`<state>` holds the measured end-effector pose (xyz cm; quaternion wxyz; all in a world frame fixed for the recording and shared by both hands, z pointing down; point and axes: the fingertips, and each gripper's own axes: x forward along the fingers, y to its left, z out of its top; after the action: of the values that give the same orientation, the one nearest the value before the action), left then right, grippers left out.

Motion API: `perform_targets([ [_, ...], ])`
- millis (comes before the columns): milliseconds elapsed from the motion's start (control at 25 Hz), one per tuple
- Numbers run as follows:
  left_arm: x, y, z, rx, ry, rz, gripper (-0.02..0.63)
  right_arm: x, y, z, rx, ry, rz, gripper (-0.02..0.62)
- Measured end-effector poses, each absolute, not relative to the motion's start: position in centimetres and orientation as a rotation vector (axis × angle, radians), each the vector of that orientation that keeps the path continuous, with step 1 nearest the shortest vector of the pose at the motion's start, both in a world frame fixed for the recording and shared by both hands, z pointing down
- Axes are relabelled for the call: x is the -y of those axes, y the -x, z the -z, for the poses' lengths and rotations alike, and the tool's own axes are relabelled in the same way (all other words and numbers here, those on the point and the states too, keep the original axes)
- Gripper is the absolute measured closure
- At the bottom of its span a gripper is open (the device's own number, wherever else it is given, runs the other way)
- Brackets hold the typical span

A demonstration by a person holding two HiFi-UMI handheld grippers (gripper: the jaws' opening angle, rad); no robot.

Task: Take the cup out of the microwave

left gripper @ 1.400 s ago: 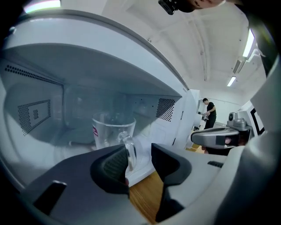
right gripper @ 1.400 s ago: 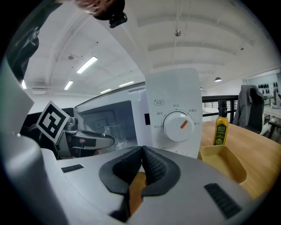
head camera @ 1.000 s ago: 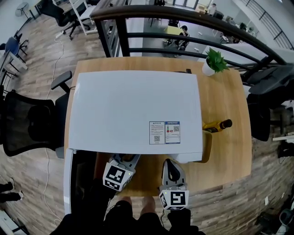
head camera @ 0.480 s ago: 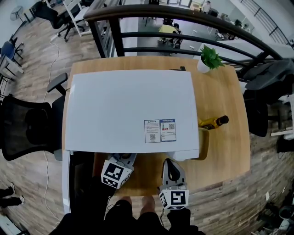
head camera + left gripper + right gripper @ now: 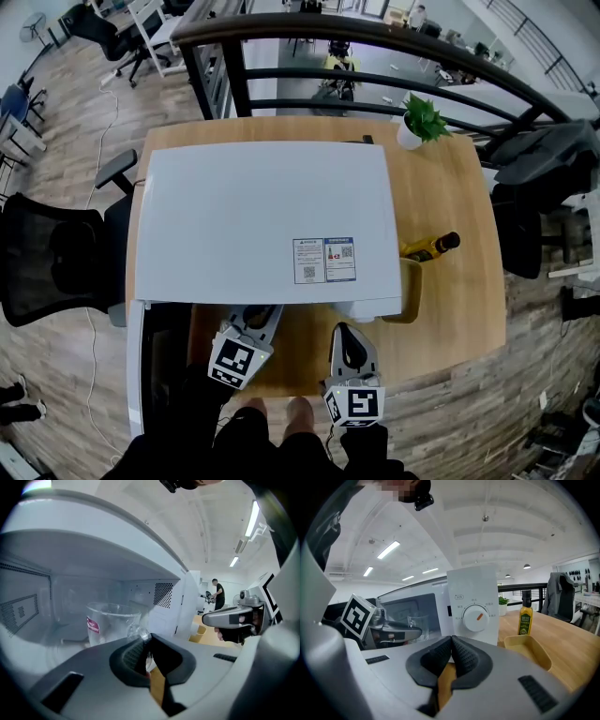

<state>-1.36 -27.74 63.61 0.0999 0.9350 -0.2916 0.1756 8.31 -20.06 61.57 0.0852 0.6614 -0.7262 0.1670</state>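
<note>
A clear glass cup with a red label stands inside the white microwave, whose door hangs open at the left. My left gripper reaches into the cavity and is shut on the cup's handle, which shows pinched between the dark pads. In the head view the left gripper disappears under the microwave's front edge, so the cup is hidden there. My right gripper is shut with nothing in it, held in front of the control panel, to the right of the left gripper.
A yellow tray and an oil bottle stand on the wooden table right of the microwave. The timer dial faces my right gripper. A potted plant sits at the far right corner, with a black railing behind.
The head view has drifted a little. Both grippers stay at the microwave's front, the left one barely shifted at the opening.
</note>
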Motion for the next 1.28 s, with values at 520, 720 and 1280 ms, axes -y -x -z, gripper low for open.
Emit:
perform_targets([
  [520, 22.6, 2.1, -60.3, 0.862, -2.787, -0.423, 0.581, 18.0, -6.8, -58.5, 2.222, -1.924, -0.415, 0.580],
  [720, 20.6, 3.3, -59.2, 0.915, -2.773, -0.393, 0.581, 16.8, -6.1, -57.4, 2.250, -1.894, -0.373, 0.580],
  [1280, 16.4, 6.4, -54.4, 1.075, -2.755, -0.317, 0.581, 13.8, -4.6, -52.7, 2.334, -1.846, -0.258, 0.580],
])
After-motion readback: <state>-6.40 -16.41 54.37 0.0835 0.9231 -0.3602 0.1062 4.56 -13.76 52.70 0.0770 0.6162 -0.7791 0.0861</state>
